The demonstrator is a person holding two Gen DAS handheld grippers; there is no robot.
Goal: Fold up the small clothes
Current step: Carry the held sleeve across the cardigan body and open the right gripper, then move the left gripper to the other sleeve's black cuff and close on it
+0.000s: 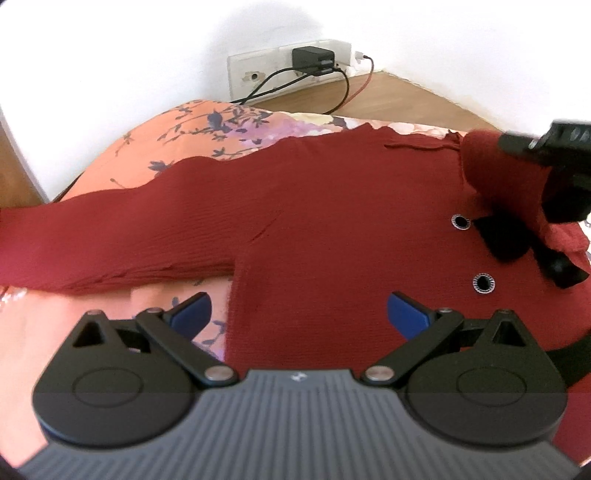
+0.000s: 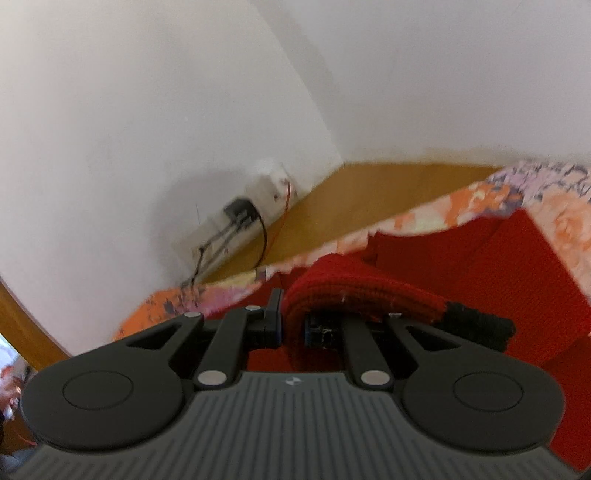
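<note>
A dark red sweater (image 1: 314, 229) lies spread on the floral bedspread (image 1: 155, 147). The left hand-held gripper (image 1: 299, 314) hovers wide apart over its hem. The right hand-held gripper (image 2: 291, 317) is clamped on a lifted sweater fold near the bed's far edge.

White walls (image 1: 443, 29) meet at a corner above a wooden floor (image 1: 406, 96). A white socket strip (image 1: 258, 70) holds a black charger (image 1: 312, 61). Floral orange bedspread (image 1: 155, 136) below.

floral bedspread (image 1: 155, 147), black charger (image 1: 312, 59)
</note>
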